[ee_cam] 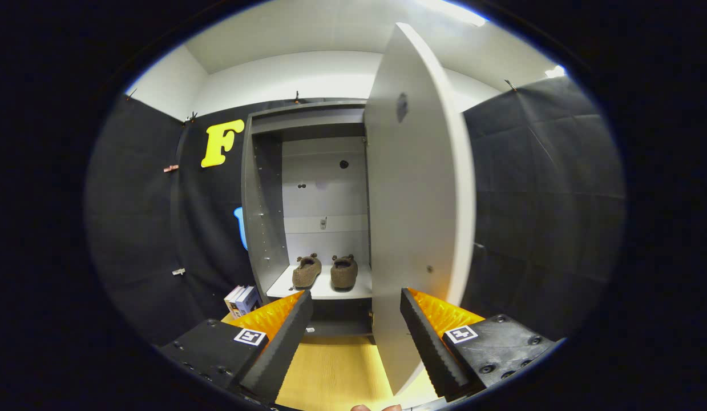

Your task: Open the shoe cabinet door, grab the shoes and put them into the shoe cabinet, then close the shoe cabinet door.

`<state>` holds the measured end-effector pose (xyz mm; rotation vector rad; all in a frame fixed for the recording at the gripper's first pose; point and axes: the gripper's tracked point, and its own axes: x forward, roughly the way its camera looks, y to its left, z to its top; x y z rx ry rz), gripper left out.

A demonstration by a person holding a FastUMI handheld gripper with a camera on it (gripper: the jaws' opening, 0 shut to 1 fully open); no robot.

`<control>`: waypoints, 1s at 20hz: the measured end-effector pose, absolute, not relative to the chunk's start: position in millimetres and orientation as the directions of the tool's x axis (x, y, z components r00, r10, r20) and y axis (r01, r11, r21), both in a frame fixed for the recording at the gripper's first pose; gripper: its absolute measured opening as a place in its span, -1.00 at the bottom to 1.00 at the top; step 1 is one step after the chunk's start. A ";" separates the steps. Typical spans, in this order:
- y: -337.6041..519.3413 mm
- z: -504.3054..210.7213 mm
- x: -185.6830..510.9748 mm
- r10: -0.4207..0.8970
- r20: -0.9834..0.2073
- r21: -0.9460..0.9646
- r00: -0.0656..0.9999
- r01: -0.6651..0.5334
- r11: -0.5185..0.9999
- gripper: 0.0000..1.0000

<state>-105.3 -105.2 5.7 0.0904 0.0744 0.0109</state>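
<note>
The grey shoe cabinet (262, 194) stands against the booth's back wall with its door (416, 188) swung wide open toward me. Two brown slippers (324, 272) sit side by side on the cabinet's white bottom shelf (322, 291). My gripper (356, 311) is open, with nothing held between its fingers. Its left finger (282, 342) points at the shelf's front. The right finger (430, 342) lies right at the door's lower edge, and the door's bottom part reaches down between the two fingers.
A few books (243, 299) stand on the wooden floor (330, 371) left of the cabinet's base. Black cloth walls close in on both sides. A fingertip of the person (376, 407) shows under the gripper.
</note>
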 end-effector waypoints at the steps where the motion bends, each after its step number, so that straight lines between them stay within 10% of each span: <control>1: -117.9 2.8 -115.2 0.008 -0.090 0.089 0.996 0.000 0.996 0.96; 20: -286.2 -31.1 -70.2 -0.262 -0.160 0.071 0.952 0.276 0.959 0.93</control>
